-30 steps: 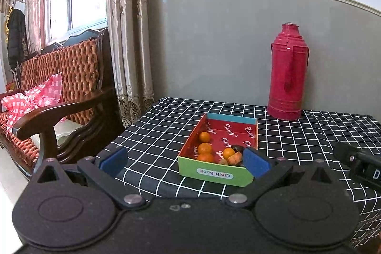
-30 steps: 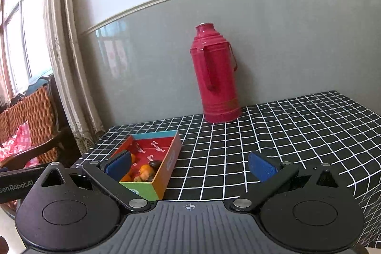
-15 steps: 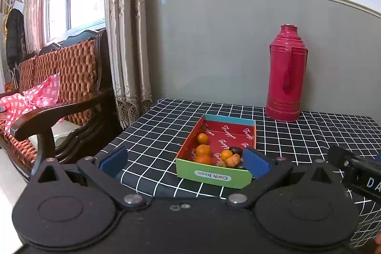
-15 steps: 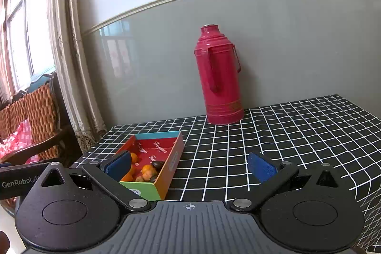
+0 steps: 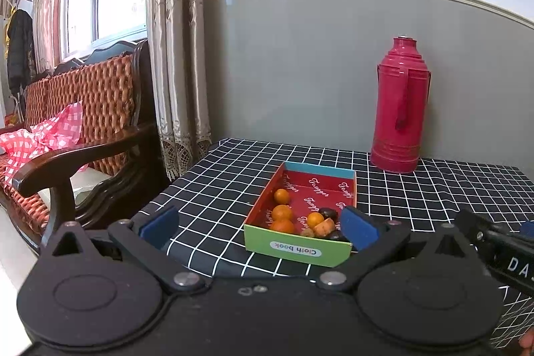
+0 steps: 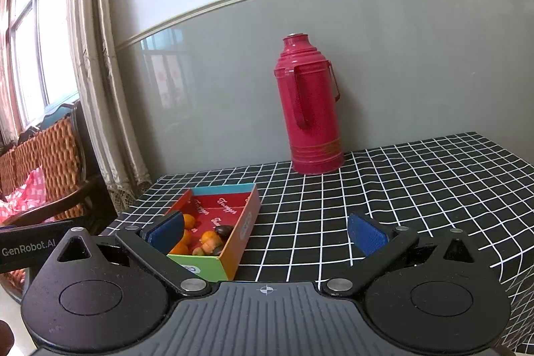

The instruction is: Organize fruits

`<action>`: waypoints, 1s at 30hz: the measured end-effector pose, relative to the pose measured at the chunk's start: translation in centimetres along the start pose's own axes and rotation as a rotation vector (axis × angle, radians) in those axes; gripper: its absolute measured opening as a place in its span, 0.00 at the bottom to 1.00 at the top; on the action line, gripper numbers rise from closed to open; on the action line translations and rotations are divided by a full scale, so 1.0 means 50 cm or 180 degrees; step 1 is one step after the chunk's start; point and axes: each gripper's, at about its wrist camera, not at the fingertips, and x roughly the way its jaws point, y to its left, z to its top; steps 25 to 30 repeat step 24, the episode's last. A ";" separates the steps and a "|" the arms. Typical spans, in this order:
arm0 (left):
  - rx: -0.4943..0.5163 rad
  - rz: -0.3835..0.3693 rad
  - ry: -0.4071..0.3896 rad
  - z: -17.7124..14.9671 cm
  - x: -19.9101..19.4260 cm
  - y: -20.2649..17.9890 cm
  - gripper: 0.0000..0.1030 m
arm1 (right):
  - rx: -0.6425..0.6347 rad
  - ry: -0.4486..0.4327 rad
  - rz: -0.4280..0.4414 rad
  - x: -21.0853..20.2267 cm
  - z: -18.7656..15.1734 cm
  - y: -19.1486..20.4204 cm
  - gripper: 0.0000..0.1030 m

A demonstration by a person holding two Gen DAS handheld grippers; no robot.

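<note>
A shallow cardboard box (image 5: 297, 251) with a green front wall and red inside sits near the table's front left corner. In it lie several small oranges (image 5: 282, 212), a dark fruit (image 5: 328, 213) and a tan piece (image 5: 324, 228). My left gripper (image 5: 258, 227) hangs open just short of the box, nothing between its blue pads. The right wrist view shows the same box (image 6: 245, 231) with its fruits (image 6: 210, 237) at lower left. My right gripper (image 6: 267, 231) is open and empty, with the box's right wall behind its left finger (image 6: 167, 231).
A tall red thermos (image 5: 400, 105) stands against the grey wall at the back of the black checked tablecloth (image 5: 417, 189). A wooden armchair (image 5: 83, 129) with a red checked cloth stands left of the table, beside curtains (image 5: 177, 49). Bare cloth stretches right of the box (image 6: 417, 189).
Both grippers have drifted slightly back and up from the table, so the box and thermos look a little smaller. Jaws stay open; nothing in the box has moved.
</note>
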 end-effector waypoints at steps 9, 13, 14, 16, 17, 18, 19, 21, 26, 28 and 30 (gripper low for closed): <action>-0.0010 -0.0008 0.0026 0.001 0.005 -0.001 0.94 | -0.0016 0.0019 0.0015 0.003 -0.003 0.006 1.00; -0.0014 -0.0004 0.0036 0.001 0.006 -0.001 0.94 | -0.0030 0.0021 0.0014 0.004 -0.003 0.009 1.00; -0.0016 -0.0004 0.0038 0.001 0.006 -0.001 0.94 | -0.0030 0.0023 0.0014 0.005 -0.003 0.009 1.00; -0.0018 -0.0014 0.0044 0.001 0.007 -0.001 0.94 | -0.0033 0.0024 0.0012 0.005 -0.004 0.009 1.00; -0.0017 -0.0031 0.0042 0.001 0.007 -0.002 0.94 | -0.0038 0.0026 0.0012 0.006 -0.004 0.009 1.00; -0.0020 -0.0053 0.0034 0.000 0.008 -0.003 0.94 | -0.0043 0.0029 0.0009 0.007 -0.004 0.010 1.00; -0.0030 -0.0094 0.0027 0.000 0.008 -0.002 0.94 | -0.0043 0.0030 0.0007 0.007 -0.004 0.010 1.00; -0.0045 -0.0153 0.0005 -0.002 0.006 -0.001 0.94 | -0.0039 0.0030 0.0003 0.008 -0.004 0.009 1.00; -0.0010 -0.0098 -0.0031 -0.003 0.007 -0.007 0.94 | -0.0043 0.0043 -0.0003 0.013 -0.006 0.008 1.00; -0.0010 -0.0098 -0.0031 -0.003 0.007 -0.007 0.94 | -0.0043 0.0043 -0.0003 0.013 -0.006 0.008 1.00; -0.0010 -0.0098 -0.0031 -0.003 0.007 -0.007 0.94 | -0.0043 0.0043 -0.0003 0.013 -0.006 0.008 1.00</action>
